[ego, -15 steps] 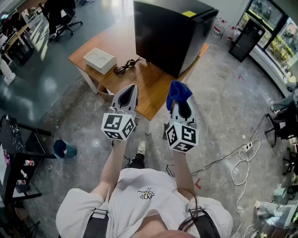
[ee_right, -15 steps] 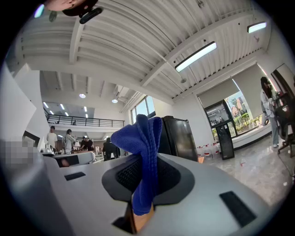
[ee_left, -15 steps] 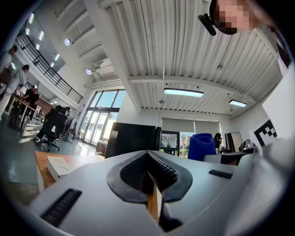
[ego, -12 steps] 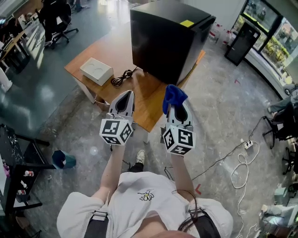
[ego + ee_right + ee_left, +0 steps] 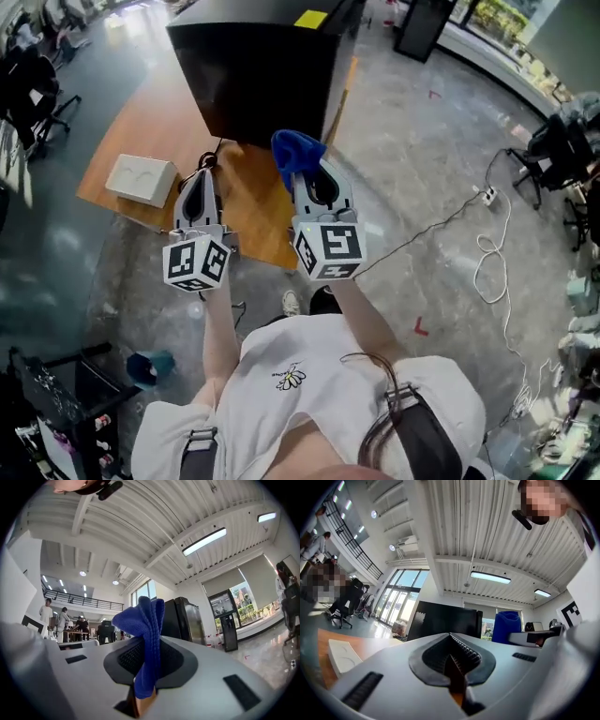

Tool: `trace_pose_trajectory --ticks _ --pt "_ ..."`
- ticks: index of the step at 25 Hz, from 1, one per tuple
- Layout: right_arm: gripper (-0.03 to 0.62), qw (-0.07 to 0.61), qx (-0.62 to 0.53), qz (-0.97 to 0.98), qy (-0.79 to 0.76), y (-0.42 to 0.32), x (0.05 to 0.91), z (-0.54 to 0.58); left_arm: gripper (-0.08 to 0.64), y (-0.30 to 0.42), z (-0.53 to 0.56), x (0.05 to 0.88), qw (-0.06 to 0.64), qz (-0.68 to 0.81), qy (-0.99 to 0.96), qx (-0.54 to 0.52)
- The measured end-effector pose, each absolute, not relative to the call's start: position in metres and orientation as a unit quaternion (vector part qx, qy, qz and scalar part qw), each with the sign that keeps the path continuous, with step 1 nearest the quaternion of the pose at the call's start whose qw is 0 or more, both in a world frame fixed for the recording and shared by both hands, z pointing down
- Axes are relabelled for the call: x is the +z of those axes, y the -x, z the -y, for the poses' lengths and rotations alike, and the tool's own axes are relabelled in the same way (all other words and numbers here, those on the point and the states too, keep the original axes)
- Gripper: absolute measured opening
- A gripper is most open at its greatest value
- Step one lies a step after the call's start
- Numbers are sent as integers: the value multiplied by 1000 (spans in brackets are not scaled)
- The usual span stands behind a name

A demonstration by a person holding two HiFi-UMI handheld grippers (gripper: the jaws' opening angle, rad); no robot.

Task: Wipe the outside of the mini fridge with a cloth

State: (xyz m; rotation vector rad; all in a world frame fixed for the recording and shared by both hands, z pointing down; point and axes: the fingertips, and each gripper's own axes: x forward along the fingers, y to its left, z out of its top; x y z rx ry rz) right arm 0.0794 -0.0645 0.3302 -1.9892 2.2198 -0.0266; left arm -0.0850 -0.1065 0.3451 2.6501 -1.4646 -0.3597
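The black mini fridge (image 5: 258, 70) stands on a wooden table (image 5: 150, 122) ahead of me, a yellow sticker on its top. My right gripper (image 5: 302, 167) is shut on a folded blue cloth (image 5: 293, 150), held just short of the fridge's lower front. In the right gripper view the blue cloth (image 5: 143, 641) rises from between the closed jaws, with the fridge (image 5: 183, 618) behind. My left gripper (image 5: 199, 187) is shut and holds nothing, hovering over the table's near edge. From the left gripper view the fridge (image 5: 443, 619) and the cloth (image 5: 506, 626) show beyond the jaws.
A white box (image 5: 141, 180) lies on the table to the left, and a coiled black cable (image 5: 206, 161) sits near the fridge. A white cord and power strip (image 5: 492, 253) trail on the floor at right. A teal bin (image 5: 150, 366) stands low left.
Both grippers and my view have moved toward the fridge and turned left. The cloth stays clamped in the right gripper, which now rides higher and further forward than the left.
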Motion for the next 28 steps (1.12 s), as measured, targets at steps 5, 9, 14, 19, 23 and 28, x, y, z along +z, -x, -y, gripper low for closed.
trace_pose_trajectory --ticks 5,9,14,19,23,28 --pt "69 78 -5 -735 673 -99 332 78 5 63 125 359 57 478 -869 -113" --pt "69 81 1 -733 675 -123 319 95 5 43 141 352 52 488 -864 -108" --pt "69 93 9 -741 665 -130 304 118 5 39 159 332 35 503 -856 -113" --pt "69 107 -5 -755 647 -111 299 137 5 47 173 330 34 511 -852 -108" --pt "69 126 -6 -773 622 -83 281 160 5 52 188 330 34 516 -849 -106" --pt "69 149 9 -781 607 -42 244 210 5 59 209 331 33 527 -843 -105"
